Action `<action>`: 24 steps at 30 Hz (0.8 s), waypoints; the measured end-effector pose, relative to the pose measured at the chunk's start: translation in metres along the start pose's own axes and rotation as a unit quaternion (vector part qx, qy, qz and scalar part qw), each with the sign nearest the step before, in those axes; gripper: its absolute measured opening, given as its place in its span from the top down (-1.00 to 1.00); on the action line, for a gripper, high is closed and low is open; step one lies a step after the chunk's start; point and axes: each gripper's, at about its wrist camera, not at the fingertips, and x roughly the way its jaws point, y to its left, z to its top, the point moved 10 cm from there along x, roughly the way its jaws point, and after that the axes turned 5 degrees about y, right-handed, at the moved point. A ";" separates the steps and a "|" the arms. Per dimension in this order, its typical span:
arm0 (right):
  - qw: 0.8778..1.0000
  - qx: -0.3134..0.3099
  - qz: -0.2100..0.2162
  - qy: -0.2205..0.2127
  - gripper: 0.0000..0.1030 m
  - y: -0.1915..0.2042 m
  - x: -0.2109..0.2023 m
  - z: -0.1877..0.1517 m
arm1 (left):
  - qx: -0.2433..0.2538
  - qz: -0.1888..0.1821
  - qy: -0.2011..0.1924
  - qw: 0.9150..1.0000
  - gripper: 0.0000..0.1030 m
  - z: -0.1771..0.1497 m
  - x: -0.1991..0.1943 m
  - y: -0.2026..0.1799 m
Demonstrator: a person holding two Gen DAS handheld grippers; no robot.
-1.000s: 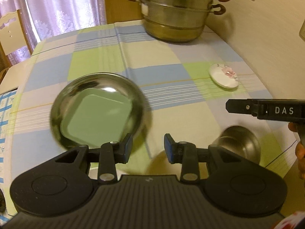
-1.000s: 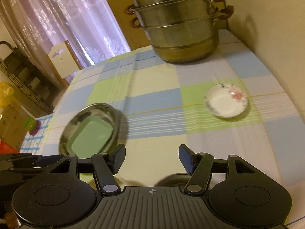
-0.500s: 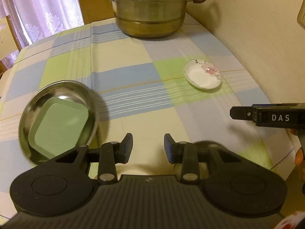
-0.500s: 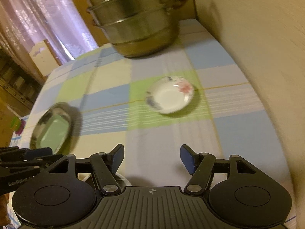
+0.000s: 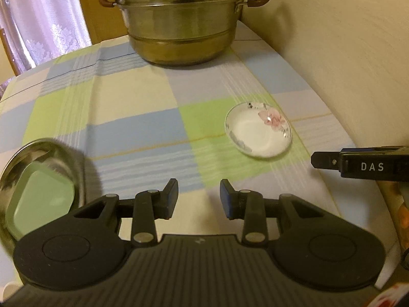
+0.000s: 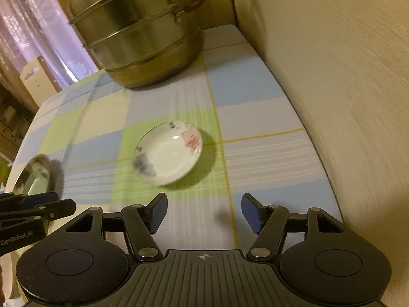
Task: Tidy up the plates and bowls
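Lies just ahead of the right claw (image 6: 204, 212) on the bench (image 6: 255, 158), a little to its left, the white dish (image 6: 167, 153); nearer to it than the left claw (image 5: 199, 199), both released and grasping nothing.

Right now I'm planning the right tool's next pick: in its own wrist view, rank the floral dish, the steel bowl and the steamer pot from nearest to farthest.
1. Floral dish, just ahead of the right tool, on the green check.
2. Steel bowl, far left, at the table edge.
3. Steamer pot, at the table's far end.
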 end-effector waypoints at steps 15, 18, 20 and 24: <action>1.000 -0.016 0.007 -0.026 0.22 -0.005 0.054 0.044 | -0.031 -0.035 0.009 0.999 0.37 0.049 0.071 -0.020; 1.000 -0.012 0.008 -0.024 0.28 -0.007 0.061 0.046 | -0.030 -0.034 0.011 0.999 0.37 0.054 0.079 -0.023; 1.000 -0.011 0.008 -0.021 0.30 -0.008 0.066 0.046 | -0.030 -0.035 0.014 0.999 0.39 0.056 0.085 -0.024; 1.000 -0.012 0.012 -0.016 0.39 -0.008 0.074 0.046 | -0.029 -0.036 0.020 0.999 0.50 0.060 0.094 -0.027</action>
